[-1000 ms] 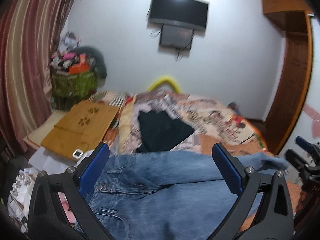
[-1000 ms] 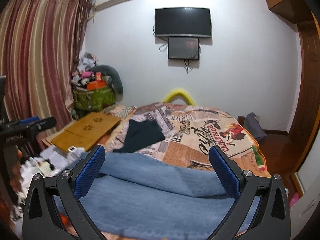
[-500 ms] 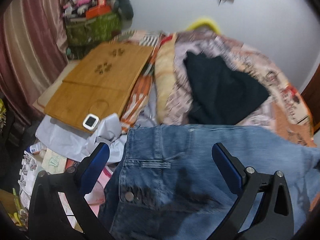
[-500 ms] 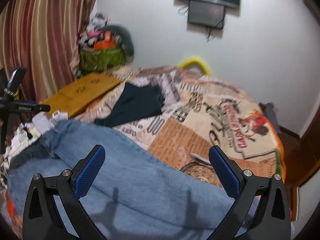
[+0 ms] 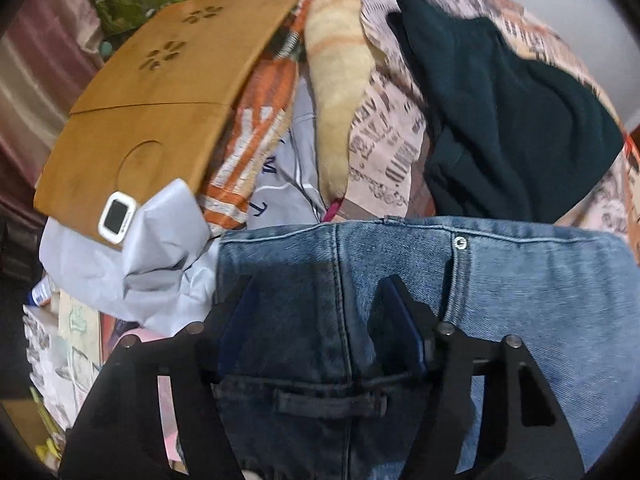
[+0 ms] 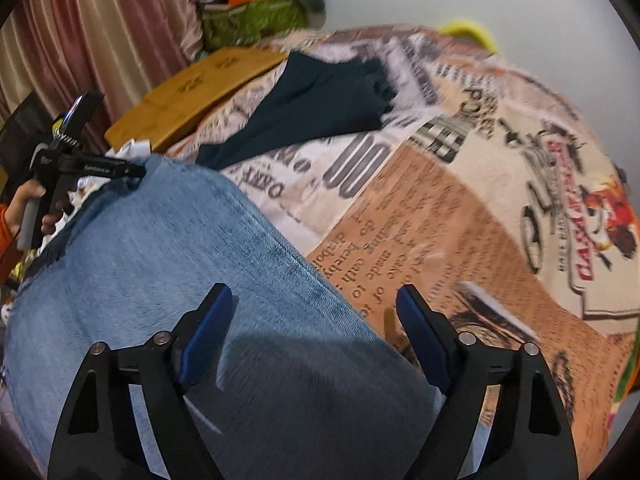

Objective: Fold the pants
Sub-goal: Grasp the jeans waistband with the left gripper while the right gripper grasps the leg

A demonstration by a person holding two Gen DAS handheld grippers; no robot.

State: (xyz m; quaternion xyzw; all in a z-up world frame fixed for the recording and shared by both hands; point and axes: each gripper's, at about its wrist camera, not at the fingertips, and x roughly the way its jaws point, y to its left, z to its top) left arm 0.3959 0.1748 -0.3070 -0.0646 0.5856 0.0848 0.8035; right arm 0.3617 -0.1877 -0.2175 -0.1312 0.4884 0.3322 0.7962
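Blue jeans (image 5: pixel 520 280) lie spread across the bed, waistband end to the left. My left gripper (image 5: pixel 320 300) points steeply down at the waistband; its jaws are closing with a denim seam and a belt loop between the blue pads, which stand apart from the cloth. My right gripper (image 6: pixel 312 300) hovers over a jeans (image 6: pixel 160 248) leg near its edge. Its jaws are closing too, with denim below the left pad and bedspread below the right. In the right wrist view a hand holds the left gripper (image 6: pixel 132 171) at the far left, at the waistband.
A dark garment (image 5: pixel 512 120) lies on the newsprint bedspread (image 6: pixel 460 200) beyond the jeans. A wooden lap tray (image 5: pixel 152 112) with a white timer (image 5: pixel 116 220) sits left, over crumpled white cloth (image 5: pixel 140 260). A green basket (image 6: pixel 252 20) and curtain (image 6: pixel 80 40) stand behind.
Both grippers have dropped toward the jeans and tipped downward, so the wall and TV left the views. Both pairs of jaws have narrowed from wide open.
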